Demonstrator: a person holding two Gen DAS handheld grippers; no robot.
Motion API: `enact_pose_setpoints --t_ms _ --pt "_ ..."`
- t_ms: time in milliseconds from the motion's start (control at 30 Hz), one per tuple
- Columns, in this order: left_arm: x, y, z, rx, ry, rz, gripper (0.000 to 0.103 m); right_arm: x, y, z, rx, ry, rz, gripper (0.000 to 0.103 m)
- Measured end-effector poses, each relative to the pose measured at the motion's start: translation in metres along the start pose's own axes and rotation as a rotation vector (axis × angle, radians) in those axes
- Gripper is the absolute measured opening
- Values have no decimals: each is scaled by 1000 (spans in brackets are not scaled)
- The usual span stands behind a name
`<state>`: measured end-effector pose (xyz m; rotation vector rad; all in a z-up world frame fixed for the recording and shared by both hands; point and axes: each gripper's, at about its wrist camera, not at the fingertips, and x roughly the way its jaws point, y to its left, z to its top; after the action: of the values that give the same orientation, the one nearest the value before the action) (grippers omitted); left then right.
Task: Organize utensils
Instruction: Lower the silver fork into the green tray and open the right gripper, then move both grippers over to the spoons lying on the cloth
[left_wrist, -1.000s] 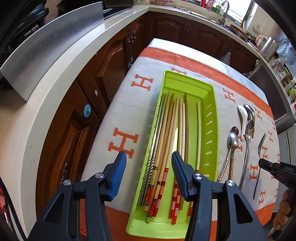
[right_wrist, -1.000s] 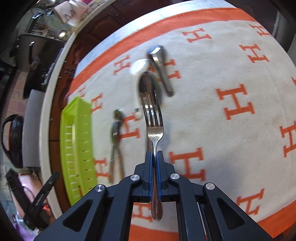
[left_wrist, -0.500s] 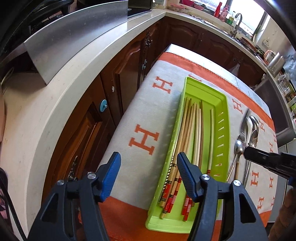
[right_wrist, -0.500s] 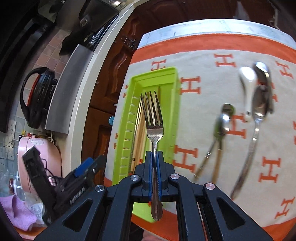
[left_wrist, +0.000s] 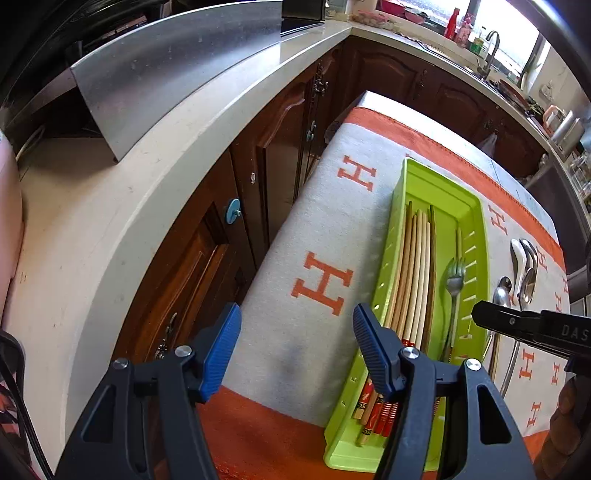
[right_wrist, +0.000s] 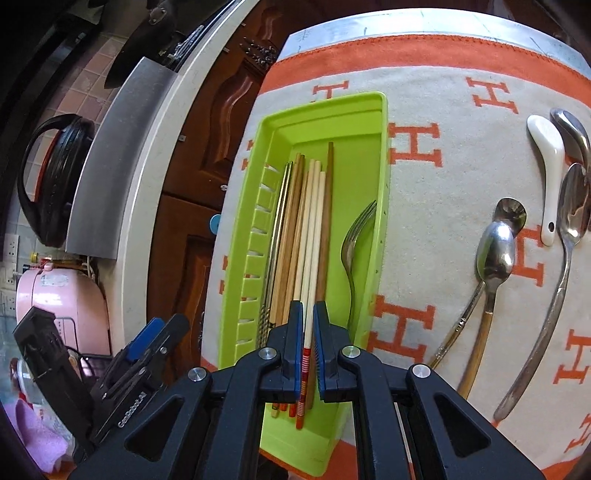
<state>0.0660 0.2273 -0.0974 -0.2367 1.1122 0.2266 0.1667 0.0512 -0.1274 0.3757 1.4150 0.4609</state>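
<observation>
Steel fork (right_wrist: 355, 236) lay inside slotted lime plastic tray (right_wrist: 382, 192), beside wooden chopsticks (right_wrist: 309, 229). Right gripper (right_wrist: 308, 314) hovered above tray, ribbed blue pads slightly parted, empty. Left gripper (left_wrist: 295, 328) gaped wide over woven H-patterned cloth (left_wrist: 325, 229). Shiny metal spoons (right_wrist: 495, 254) rested on cloth.

The tray (right_wrist: 325, 122) is smooth, bright green plastic, and the chopsticks (right_wrist: 306, 236) in it are plain wood, some with shiny red paint at one end. The fork (right_wrist: 354, 240) and the spoons (right_wrist: 495, 254) are shiny metal that shows light like a mirror, and one spoon (right_wrist: 546, 155) is glossy white, like china. The cloth (left_wrist: 306, 229) under them looks soft and fuzzy, the worktop (left_wrist: 122, 206) is smooth pale stone, the cupboard doors (left_wrist: 284, 155) are dark polished wood, and each claw has ribbed blue pads (left_wrist: 221, 347) on matt black plastic.
</observation>
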Motion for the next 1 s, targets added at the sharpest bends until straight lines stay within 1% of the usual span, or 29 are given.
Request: enact_pose_setpoints --t_ms 167,300,400,500,633,767,1000 --pt "-3 -8 -2 19 3 -5 61 -15 -3 -13 -31 -9 -8 6" --pt "-7 -19 -5 45 5 -13 61 -26 -14 -27 -35 -7 -6 6" --pt "-12 -32 -8 74 4 -18 61 -37 -22 -37 -50 -22 -9 6" --pt "-17 -49 -13 115 3 -25 61 -53 -33 -47 -67 -48 -20 6" --pt "-21 -73 -18 164 8 -36 61 -73 -53 -60 -62 -70 -14 6" --pt "-25 -100 -23 218 13 -50 61 -95 -76 -72 -57 -102 -29 6" --pt "-26 -155 -27 326 32 -76 61 -125 -126 -80 5 -147 -41 6"
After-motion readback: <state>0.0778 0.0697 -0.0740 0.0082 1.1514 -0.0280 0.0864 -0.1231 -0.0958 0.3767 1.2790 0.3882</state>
